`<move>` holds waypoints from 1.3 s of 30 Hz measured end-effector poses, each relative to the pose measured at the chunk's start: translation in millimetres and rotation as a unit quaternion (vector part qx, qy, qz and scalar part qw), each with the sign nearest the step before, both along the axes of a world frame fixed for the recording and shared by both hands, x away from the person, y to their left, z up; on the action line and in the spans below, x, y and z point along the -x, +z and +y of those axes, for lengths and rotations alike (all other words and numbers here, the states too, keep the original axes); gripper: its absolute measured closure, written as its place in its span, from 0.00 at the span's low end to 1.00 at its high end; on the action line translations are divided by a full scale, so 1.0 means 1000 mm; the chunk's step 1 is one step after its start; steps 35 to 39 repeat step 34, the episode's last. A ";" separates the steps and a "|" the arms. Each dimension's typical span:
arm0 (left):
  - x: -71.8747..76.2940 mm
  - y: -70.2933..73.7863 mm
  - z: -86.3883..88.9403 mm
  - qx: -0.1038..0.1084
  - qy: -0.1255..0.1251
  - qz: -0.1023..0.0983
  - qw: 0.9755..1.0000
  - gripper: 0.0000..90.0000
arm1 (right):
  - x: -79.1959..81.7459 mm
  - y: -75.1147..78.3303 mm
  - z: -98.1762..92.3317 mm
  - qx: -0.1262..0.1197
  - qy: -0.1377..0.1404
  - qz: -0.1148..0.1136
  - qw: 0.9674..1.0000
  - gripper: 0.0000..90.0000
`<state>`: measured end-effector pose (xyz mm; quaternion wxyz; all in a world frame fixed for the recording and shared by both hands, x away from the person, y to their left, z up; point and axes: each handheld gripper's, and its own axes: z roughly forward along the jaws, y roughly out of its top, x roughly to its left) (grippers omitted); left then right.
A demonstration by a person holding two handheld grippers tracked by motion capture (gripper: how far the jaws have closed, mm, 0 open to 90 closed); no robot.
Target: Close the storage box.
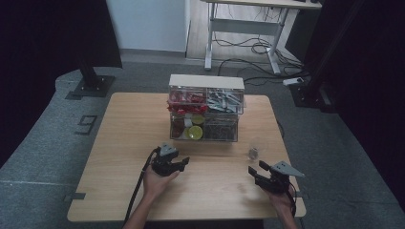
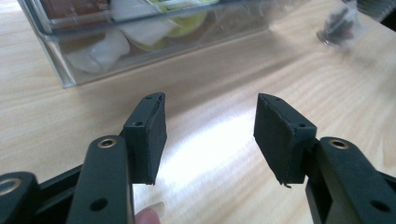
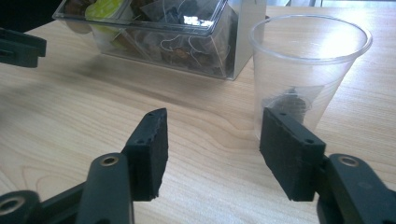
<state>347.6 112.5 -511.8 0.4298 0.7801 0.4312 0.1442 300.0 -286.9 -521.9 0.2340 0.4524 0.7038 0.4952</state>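
Wooden table (image 1: 124,143), clear organizer (image 1: 205,107) holding packets, plastic cup (image 3: 306,70) holding teabag (image 3: 294,100), both hand-held grippers spread, empty.

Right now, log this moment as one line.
left tool: open, empty | right tool: open, empty | clear cup: upright on table, dark bit inside | organizer box: behind

Overhead, two close cams — shared table (image 1: 119,143).

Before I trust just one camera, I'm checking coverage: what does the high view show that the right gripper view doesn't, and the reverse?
High view: the organizer's upper drawers, red packets left and grey ones right, and the right tongs from above.
Right gripper view: a dark sachet inside the clear cup.
Shared: the wooden table, the organizer's lower drawers and the cup.
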 end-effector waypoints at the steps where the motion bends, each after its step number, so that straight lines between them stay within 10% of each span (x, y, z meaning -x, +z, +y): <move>1: 0.003 0.000 0.002 0.001 -0.001 0.000 1.000 0.48 | 0.002 0.000 0.000 0.003 0.000 -0.004 1.000 0.43; 10: 0.024 -0.006 0.026 -0.001 0.008 -0.002 1.000 0.47 | 0.019 -0.007 -0.006 0.024 0.000 -0.013 1.000 0.37; 20: 0.041 -0.023 0.043 -0.024 0.011 0.010 1.000 0.46 | 0.027 -0.021 -0.023 0.025 -0.021 0.028 0.999 0.35; 39: 0.044 -0.031 0.045 -0.031 0.016 0.017 0.999 0.45 | 0.021 -0.029 -0.027 0.030 -0.029 0.052 0.998 0.35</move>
